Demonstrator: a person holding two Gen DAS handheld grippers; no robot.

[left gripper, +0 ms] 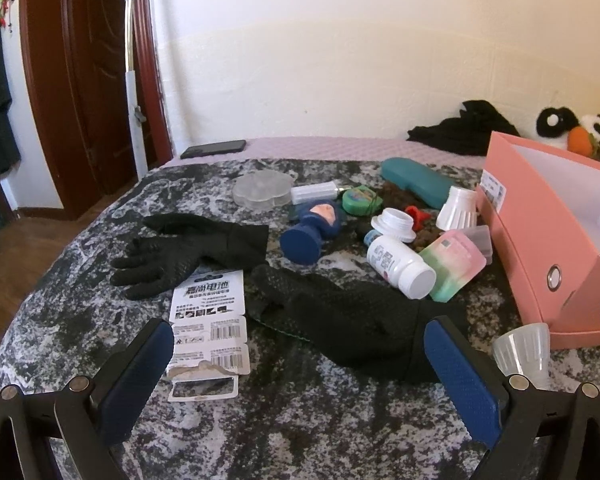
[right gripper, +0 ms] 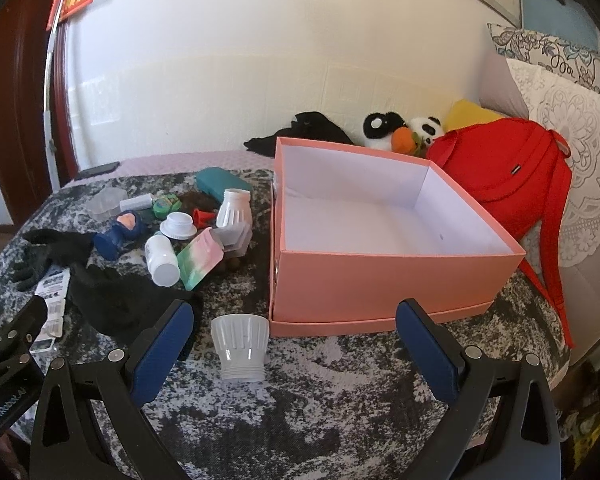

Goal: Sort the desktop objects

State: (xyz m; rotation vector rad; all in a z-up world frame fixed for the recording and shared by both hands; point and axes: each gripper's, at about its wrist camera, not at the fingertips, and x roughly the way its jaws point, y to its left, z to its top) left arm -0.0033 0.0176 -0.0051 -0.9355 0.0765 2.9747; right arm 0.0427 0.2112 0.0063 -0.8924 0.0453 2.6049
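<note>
A pile of small objects lies on the black-and-white mottled cloth: a white pill bottle, a pink-green case, a blue figure, a teal case, and two black gloves. An open pink box stands to the right and looks empty. A clear ribbed cup lies in front of it. My left gripper is open above the near glove. My right gripper is open, the cup just inside its left finger.
A battery card lies by the gloves. A phone lies at the far edge. A red backpack, plush toys and black clothing sit behind the box. A dark door is at the left.
</note>
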